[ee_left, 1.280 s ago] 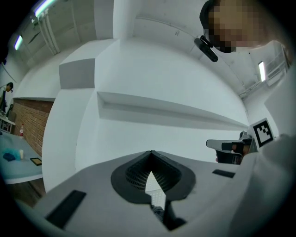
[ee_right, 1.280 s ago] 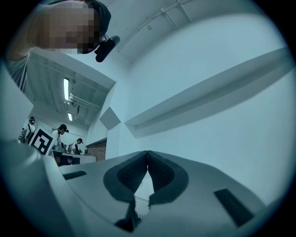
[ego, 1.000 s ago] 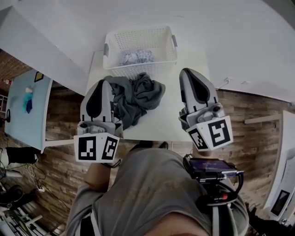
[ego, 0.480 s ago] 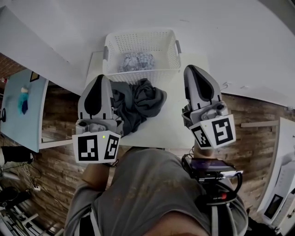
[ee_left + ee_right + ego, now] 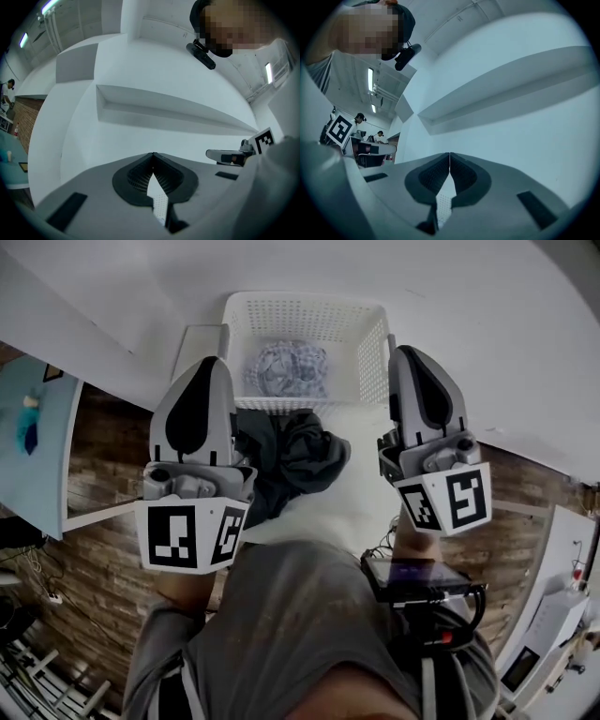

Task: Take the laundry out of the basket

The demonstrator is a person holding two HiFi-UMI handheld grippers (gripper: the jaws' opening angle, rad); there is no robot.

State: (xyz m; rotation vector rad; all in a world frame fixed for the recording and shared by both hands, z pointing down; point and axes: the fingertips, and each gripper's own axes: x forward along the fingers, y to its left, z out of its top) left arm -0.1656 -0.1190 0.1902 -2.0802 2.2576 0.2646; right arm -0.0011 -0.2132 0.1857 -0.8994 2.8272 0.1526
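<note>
Laundry: dark grey crumpled garment point(image 5: 295, 460) heaped on white table point(image 5: 361, 488), just before white lattice plastic basket point(image 5: 305, 310) at far edge; blue-white patterned cloth point(image 5: 286, 367) inside. Left gripper point(image 5: 153, 157), right gripper point(image 5: 449, 155) closed, empty.

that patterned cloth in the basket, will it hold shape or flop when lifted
Likely floppy: the patterned cloth lies crumpled in folds in the basket, so it should drape and trail. Probably light, since it is a small bundle. It might snag on the perforated wall.
</note>
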